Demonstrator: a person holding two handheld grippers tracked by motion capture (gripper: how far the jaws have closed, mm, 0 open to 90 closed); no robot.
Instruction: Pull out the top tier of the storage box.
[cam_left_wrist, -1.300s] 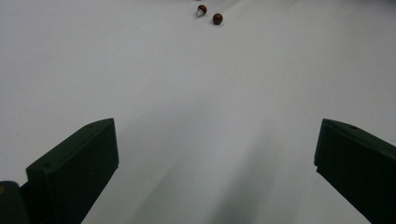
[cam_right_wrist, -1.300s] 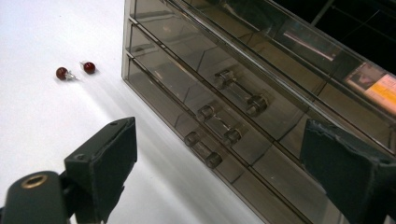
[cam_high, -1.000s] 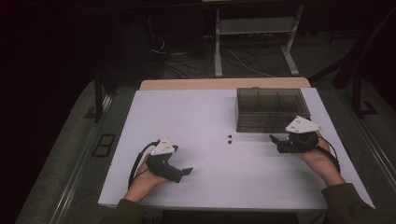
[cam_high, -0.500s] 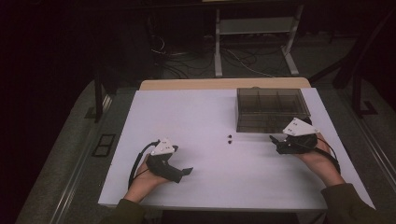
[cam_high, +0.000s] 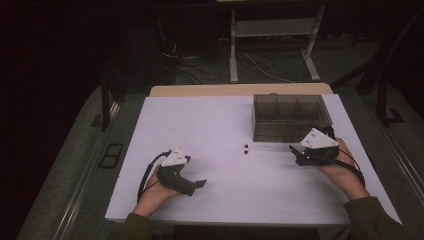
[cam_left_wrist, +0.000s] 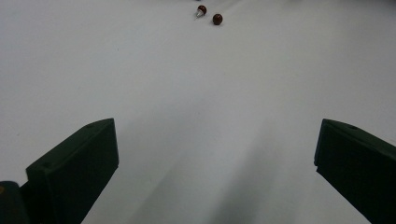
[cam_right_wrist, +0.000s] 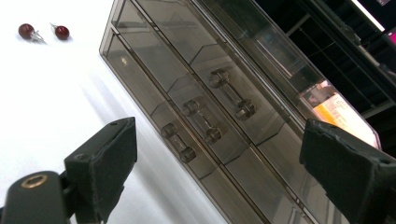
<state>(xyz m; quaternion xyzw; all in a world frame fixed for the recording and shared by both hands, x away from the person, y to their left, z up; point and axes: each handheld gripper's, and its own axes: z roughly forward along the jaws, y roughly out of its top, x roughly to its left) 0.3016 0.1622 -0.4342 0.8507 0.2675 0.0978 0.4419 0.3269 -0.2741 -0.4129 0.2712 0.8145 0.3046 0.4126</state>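
Two red earrings (cam_high: 246, 148), three drawers (cam_right_wrist: 196, 116)

A white table (cam_high: 210, 125) stands on grey floor (cam_high: 80, 165), a metal frame (cam_high: 272, 30) behind it.

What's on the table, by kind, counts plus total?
Dark red earrings: 2, first and second, lying side by side
Smoky clear drawer box: 1
Hand-held grippers: 2, left gripper and right gripper, both with jaws apart and holding nothing
Total: 5
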